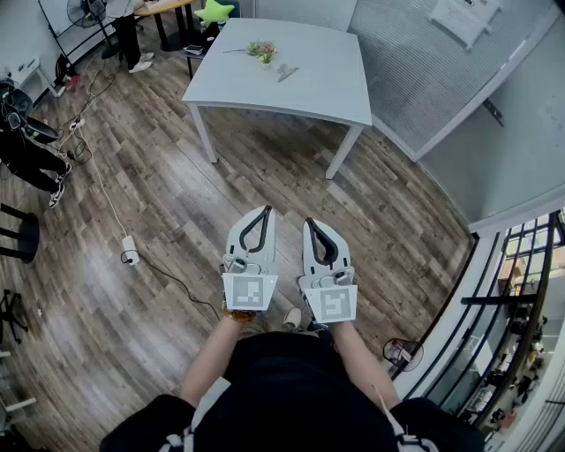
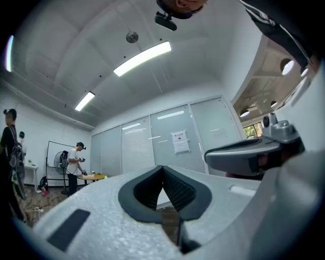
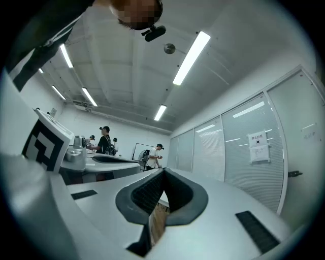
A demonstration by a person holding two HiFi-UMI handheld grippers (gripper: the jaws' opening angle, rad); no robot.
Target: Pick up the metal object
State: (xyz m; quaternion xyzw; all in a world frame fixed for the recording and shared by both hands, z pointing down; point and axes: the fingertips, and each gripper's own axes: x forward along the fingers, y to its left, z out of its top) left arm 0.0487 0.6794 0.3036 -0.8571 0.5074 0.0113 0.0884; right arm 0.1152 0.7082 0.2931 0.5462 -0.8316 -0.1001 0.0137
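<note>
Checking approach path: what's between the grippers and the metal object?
Head view: bare wood floor, then bare top of the white table; nothing else before the metal object.

Two white plastic tools with marker cubes, the left gripper (image 1: 266, 212) and the right gripper (image 1: 310, 224), are held side by side over a brown wood-plank floor (image 1: 159, 194). Each has its jaw tips together and empty, and both point at a white square-topped table (image 1: 327, 79) well ahead. On the tabletop are a small pot of pink and green flowers (image 1: 264, 51) and, near it, a thin grey piece (image 1: 288, 72), probably metal but too small to be sure. A white cable with plug block (image 1: 129, 251) lies on the floor at left, and a green star-shaped cushion (image 1: 214, 11) sits beyond the table.
</note>
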